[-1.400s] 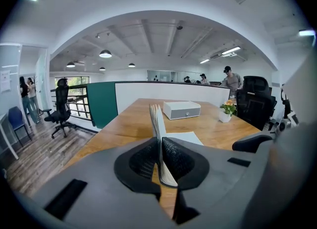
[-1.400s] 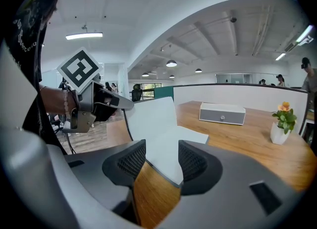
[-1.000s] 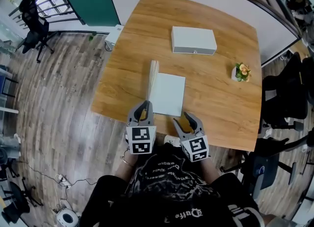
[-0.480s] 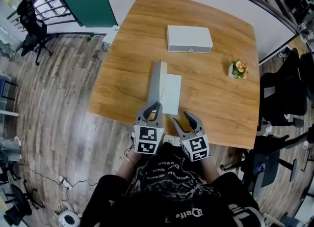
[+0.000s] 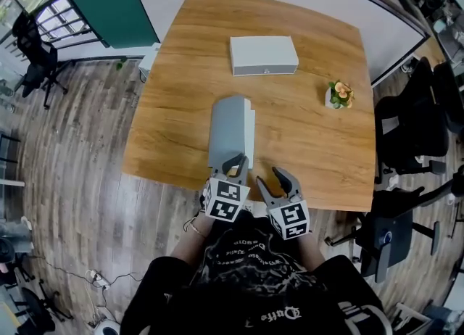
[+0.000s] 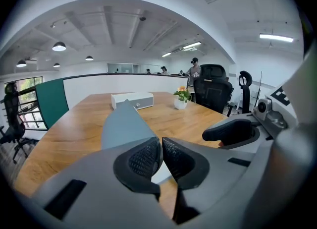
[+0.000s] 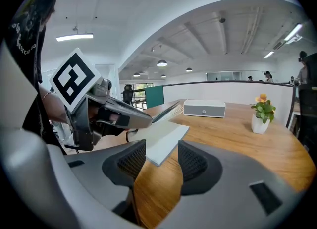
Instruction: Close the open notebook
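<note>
The notebook (image 5: 230,132) lies near the table's front edge. Its grey cover (image 6: 125,124) is tilted over the white pages (image 5: 251,127), of which only a narrow strip shows on the right. In the right gripper view the cover (image 7: 167,111) still stands a little above the pages (image 7: 166,136). My left gripper (image 5: 233,164) is shut at the cover's near end, touching it from the left; nothing shows between its pads (image 6: 148,156). My right gripper (image 5: 270,178) is open and empty just right of the notebook's near corner, jaws over bare wood (image 7: 161,156).
A white box (image 5: 264,55) lies at the back of the wooden table (image 5: 312,130). A small potted plant (image 5: 338,95) stands at the right. Office chairs stand on the floor to the right and far left. People stand far off in the room.
The grey cover has swung from upright over to the right and now hides most of the pages. My left gripper followed it rightwards, ending close to the right gripper.
</note>
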Motion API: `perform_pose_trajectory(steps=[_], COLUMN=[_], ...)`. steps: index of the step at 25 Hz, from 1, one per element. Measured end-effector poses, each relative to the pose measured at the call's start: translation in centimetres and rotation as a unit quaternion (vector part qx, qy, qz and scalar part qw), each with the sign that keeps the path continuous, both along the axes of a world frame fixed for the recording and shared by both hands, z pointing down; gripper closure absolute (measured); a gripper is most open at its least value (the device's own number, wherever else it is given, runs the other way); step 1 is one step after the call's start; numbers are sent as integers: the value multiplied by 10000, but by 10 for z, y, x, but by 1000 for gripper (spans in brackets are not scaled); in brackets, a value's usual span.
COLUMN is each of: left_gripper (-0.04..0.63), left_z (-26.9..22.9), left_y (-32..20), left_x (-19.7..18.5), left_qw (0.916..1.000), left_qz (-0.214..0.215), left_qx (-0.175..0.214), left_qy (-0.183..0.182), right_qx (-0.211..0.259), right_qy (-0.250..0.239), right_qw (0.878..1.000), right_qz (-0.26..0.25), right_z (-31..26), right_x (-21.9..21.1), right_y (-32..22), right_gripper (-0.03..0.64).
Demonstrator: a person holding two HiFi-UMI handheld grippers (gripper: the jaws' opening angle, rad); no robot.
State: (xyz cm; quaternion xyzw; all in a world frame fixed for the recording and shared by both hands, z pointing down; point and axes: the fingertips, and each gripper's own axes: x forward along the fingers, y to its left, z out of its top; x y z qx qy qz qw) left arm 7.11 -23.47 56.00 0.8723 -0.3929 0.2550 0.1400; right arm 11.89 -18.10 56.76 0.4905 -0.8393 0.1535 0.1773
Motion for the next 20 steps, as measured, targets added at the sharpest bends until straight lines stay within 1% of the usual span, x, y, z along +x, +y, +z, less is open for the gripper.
perform_pose_trajectory(steps=[8, 14, 16, 17, 18, 20], left_gripper=[546, 545, 545, 568, 569, 569], left_z=[44, 74, 82, 85, 87, 88], left_y=[2, 4, 9, 13, 14, 13], left_x=[28, 38, 44, 47, 49, 48], left_qw=[9979, 9928, 9889, 9865, 9848, 9833], left_qz=[301, 507, 771, 925, 999, 908], left_qx=[-514, -969, -1144, -1233, -1320, -1540], left_qy=[-248, -484, -548, -561, -532, -325], right_qx=[-42, -60, 21, 64, 87, 82], right_qy=[-23, -24, 79, 136, 167, 140], right_qw=[9995, 9986, 9987, 9988, 9988, 9989], right_qz=[308, 530, 504, 472, 447, 450], right_z=[1, 2, -1, -3, -5, -8], right_x=[26, 41, 44, 44, 43, 41], right_y=[6, 8, 10, 11, 11, 9], right_gripper=[422, 422, 422, 422, 422, 422])
